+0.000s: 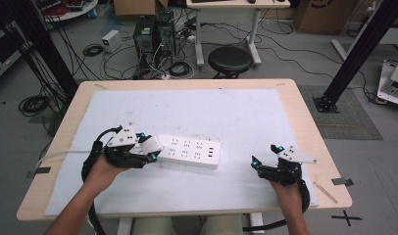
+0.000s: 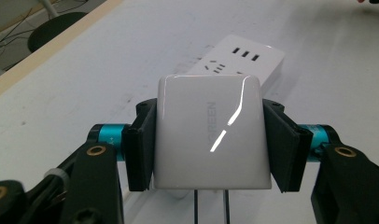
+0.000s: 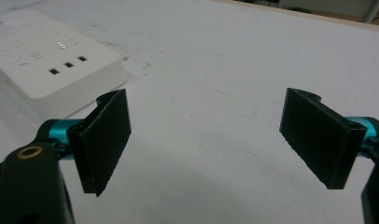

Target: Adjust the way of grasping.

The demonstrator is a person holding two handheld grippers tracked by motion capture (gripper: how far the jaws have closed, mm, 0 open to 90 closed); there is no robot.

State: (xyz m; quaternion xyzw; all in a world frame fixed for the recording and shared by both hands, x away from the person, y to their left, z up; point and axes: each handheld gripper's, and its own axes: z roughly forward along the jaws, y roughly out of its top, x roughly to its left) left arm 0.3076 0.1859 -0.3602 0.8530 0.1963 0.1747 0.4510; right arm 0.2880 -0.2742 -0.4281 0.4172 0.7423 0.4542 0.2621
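A white power strip (image 1: 189, 151) lies flat near the middle of the white mat, its sockets facing up. My left gripper (image 1: 149, 149) hovers at the strip's left end, shut on a white charger plug (image 2: 210, 133). Both black pads (image 2: 142, 149) press on the charger's sides, and its two metal prongs point back toward the camera. The power strip (image 2: 241, 58) lies just beyond the charger. My right gripper (image 1: 263, 157) rests low at the right of the mat, open with nothing between its pads (image 3: 106, 140). The strip's right end (image 3: 52, 65) lies off to its left.
The wooden table (image 1: 305, 117) carries a white mat (image 1: 226, 112) with bare room behind the strip. A black stool (image 1: 230, 59), computer towers and tangled cables stand on the floor beyond the far edge.
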